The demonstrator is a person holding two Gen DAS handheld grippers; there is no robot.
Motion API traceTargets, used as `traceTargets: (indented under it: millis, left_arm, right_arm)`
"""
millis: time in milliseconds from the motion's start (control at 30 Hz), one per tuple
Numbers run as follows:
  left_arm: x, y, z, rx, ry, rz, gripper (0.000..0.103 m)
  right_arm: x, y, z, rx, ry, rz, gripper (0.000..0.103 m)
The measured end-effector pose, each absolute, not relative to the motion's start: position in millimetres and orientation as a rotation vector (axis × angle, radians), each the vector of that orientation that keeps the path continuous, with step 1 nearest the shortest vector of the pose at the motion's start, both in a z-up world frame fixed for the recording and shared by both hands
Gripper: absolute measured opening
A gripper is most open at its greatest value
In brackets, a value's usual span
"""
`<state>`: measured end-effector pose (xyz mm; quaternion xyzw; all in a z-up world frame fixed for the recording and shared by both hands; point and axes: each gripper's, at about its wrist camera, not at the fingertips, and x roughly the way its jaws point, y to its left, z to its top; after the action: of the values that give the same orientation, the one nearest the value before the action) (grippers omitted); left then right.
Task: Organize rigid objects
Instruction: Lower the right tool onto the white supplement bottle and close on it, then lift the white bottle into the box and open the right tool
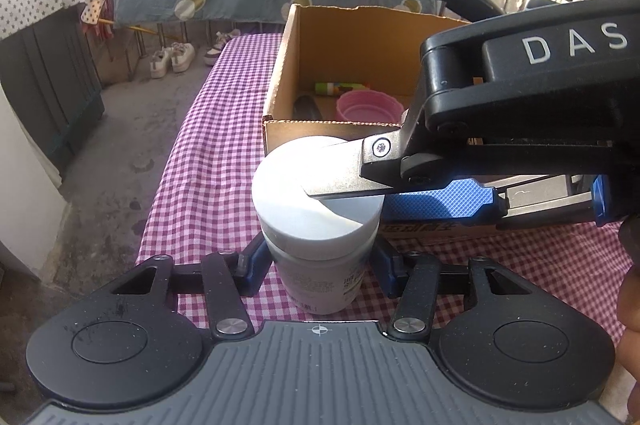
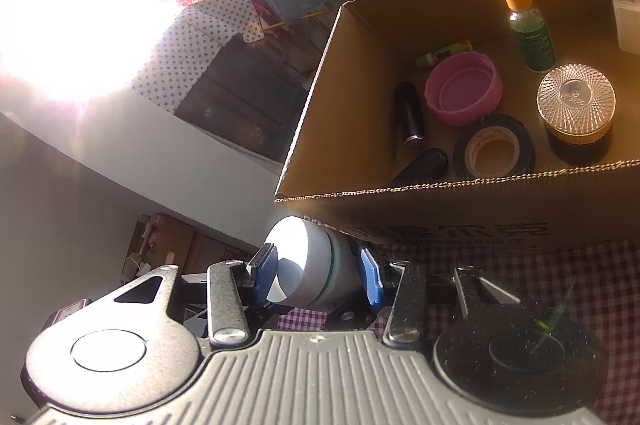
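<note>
A white jar with a white lid [image 1: 288,201] stands on the red-checked tablecloth [image 1: 208,145], just in front of an open cardboard box [image 1: 320,123]. My left gripper [image 1: 320,261] is shut on the jar's body, a blue pad against each side below the lid. My right gripper [image 1: 348,197] comes in from the right at lid height, with one metal finger [image 1: 340,177] lying across the lid's top. In the right wrist view that gripper [image 2: 316,277] holds the jar [image 2: 316,265], one pad at the lid's face and one on the body under the lid.
The box [image 2: 440,185] holds a pink bowl [image 2: 464,89], a tape roll [image 2: 494,145], a dropper bottle [image 2: 528,25], a gold-lidded jar [image 2: 576,105] and a black tube [image 2: 408,113]. The table's left edge [image 1: 168,193] drops to a concrete floor. A hand [image 1: 632,285] shows at the right.
</note>
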<state>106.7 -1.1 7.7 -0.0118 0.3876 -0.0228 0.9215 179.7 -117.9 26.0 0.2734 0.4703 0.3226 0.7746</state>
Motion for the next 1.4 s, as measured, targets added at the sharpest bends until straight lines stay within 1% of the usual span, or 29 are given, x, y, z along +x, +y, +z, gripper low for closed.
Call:
traceTargets:
  millis: [500,967,1167,1400]
  left_arm:
    - [84,-23,32,0.035,0.733,-0.026,0.052]
    - [64,-54,69,0.098,0.643,-0.018,0.052]
    - [72,-73,91,0.144,0.597,-0.062,0.052]
    - [108,-106,109,0.179,0.578,-0.180,0.052]
  right_arm:
    - [153,-137,49,0.624,0.955,0.733,0.047]
    - [127,-170,82,0.689,0.854,0.771,0.048]
    - [126,-192,108,0.700,0.781,0.766,0.048]
    - [147,-233,132,0.707,0.725,0.703,0.050]
